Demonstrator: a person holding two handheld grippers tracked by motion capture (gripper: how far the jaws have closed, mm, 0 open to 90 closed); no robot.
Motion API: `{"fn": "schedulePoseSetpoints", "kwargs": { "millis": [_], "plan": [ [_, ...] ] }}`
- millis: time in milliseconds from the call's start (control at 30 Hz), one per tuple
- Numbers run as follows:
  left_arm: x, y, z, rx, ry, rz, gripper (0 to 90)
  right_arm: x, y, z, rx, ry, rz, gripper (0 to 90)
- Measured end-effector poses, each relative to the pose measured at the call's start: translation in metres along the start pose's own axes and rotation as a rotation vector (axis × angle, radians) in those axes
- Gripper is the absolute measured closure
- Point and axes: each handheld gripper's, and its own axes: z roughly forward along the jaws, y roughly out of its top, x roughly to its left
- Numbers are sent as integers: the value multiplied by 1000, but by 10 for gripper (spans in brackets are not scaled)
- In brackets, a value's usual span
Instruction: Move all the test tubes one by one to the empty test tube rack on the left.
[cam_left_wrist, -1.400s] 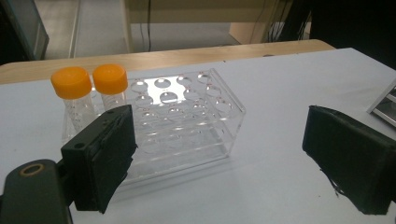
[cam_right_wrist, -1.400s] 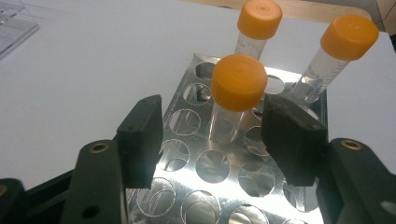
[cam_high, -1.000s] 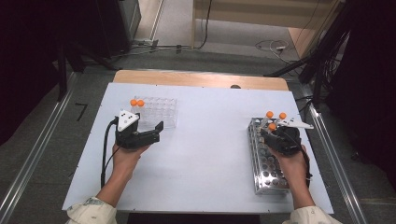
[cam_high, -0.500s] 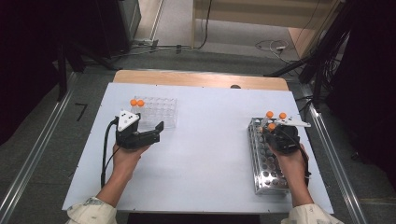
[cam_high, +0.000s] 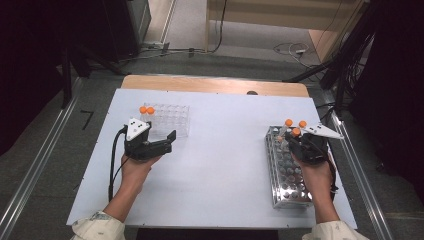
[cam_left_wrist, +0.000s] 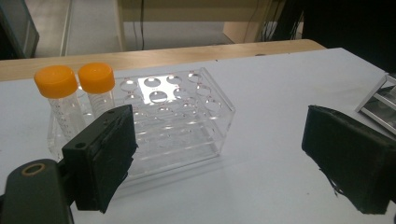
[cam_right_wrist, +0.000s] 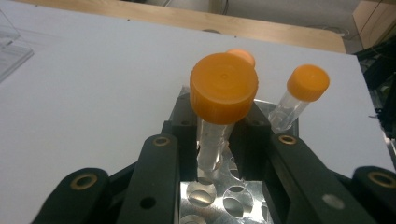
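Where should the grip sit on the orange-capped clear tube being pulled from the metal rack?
On the clear body just under the cap, as the right gripper has it now: jaws shut on the orange-capped clear tube from both sides. The wide cap overhangs the pads, which probably guards against slipping. Come from above; the metal rack holds the tube's lower end, and two neighbouring tubes stand behind.

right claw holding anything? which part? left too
Right claw is shut on an orange-capped tube, gripping its clear body just under the cap, above the metal rack. Left claw is open and holds nothing.
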Motion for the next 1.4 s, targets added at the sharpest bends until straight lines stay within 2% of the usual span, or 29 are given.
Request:
{"fn": "schedulePoseSetpoints", "kwargs": {
  "millis": [333, 500, 700, 1033, 1400],
  "plan": [
    [-1, 0, 0, 1, -4, 8, 103, 2, 13, -25, -65, 8, 5, 713],
    [-3, 0, -1, -8, -18, 17, 99, 10, 17, -34, -82, 42, -13, 713],
    [-7, 0, -1, -20, -39, 25, 93, 32, 19, -34, -78, 114, -55, 713],
    [-16, 1, -2, -22, -72, 41, 94, 72, 20, -16, -44, 247, -107, 713],
    [-35, 3, -6, -27, -137, 70, 96, 110, 18, -3, -7, 337, -166, 714]
  ]
}}
